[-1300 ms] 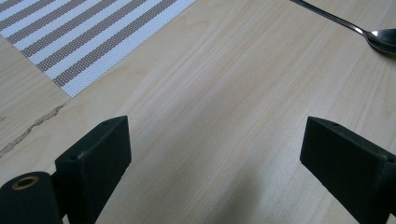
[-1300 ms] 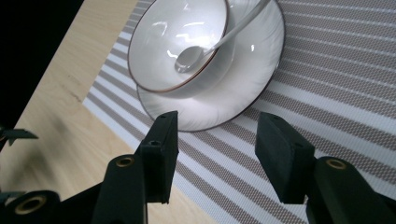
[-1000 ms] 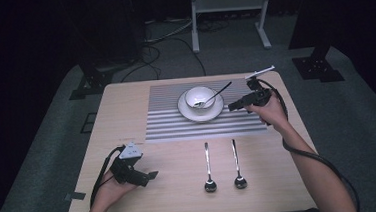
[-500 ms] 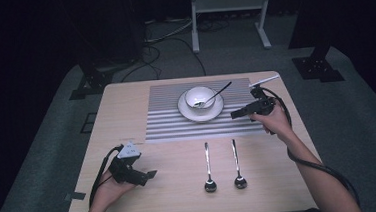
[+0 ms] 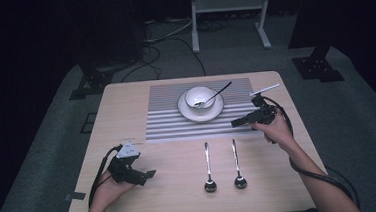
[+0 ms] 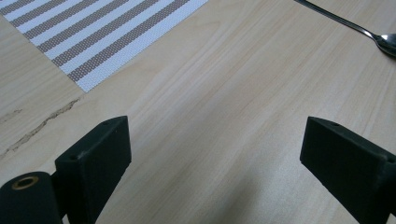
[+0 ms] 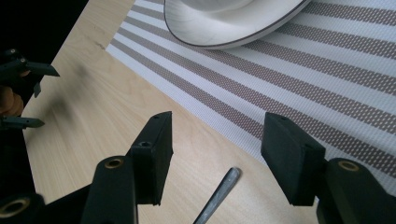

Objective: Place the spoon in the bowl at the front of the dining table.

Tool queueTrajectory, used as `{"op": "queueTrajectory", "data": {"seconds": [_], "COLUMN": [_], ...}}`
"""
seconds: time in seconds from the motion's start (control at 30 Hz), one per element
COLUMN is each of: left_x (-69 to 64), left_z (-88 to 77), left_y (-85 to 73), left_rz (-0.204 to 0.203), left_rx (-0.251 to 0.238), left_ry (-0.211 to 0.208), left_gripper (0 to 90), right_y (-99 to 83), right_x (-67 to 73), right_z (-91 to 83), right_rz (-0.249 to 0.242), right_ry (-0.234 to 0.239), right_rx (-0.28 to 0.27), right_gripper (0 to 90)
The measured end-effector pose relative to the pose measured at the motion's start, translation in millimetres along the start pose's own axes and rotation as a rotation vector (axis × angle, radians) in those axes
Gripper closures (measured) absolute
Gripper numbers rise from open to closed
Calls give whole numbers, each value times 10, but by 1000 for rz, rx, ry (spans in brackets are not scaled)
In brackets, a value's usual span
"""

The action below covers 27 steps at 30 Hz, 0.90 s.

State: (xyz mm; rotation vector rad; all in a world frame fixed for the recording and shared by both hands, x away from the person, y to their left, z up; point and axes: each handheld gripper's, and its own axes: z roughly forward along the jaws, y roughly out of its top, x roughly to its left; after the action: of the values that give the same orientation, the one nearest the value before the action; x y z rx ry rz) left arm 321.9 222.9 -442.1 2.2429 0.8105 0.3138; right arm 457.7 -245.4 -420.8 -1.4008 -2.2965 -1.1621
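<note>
The right claw point(image 5: 237, 123) hangs wide and empty over the handle tip of the right-hand spoon point(image 5: 236, 157), which lies on the wooden bench point(image 5: 126, 105) just below the striped placemat point(image 5: 172, 122). Thin polished steel, stiff, light and slippery: best pinched across the slim handle. The left claw point(image 5: 148, 175) rests wide, empty.

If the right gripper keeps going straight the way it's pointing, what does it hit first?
Probably bare table. The right gripper, jaws open, points down past a spoon handle toward the striped placemat's near edge, with the saucer beyond. Depth is hard to judge.
</note>
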Motion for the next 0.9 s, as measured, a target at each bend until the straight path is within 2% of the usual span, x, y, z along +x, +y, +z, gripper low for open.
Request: {"op": "queueTrajectory", "data": {"seconds": [0.37, 0.57, 0.9], "left_x": [15, 21, 20], "left_z": [-6, -13, -11], "left_y": [-11, -14, -15], "left_rz": [-7, -8, -9], "left_rx": [-2, -3, -1], "left_ry": [8, 13, 12], "left_gripper": [77, 77, 77], "right_y": [-146, -246, -418], "right_x": [39, 83, 140], "right_z": [42, 66, 80], "right_rz": [-4, -19, -37], "right_ry": [26, 19, 34], "right_rx": [-14, -9, -8], "right_gripper": [416, 414, 412]}}
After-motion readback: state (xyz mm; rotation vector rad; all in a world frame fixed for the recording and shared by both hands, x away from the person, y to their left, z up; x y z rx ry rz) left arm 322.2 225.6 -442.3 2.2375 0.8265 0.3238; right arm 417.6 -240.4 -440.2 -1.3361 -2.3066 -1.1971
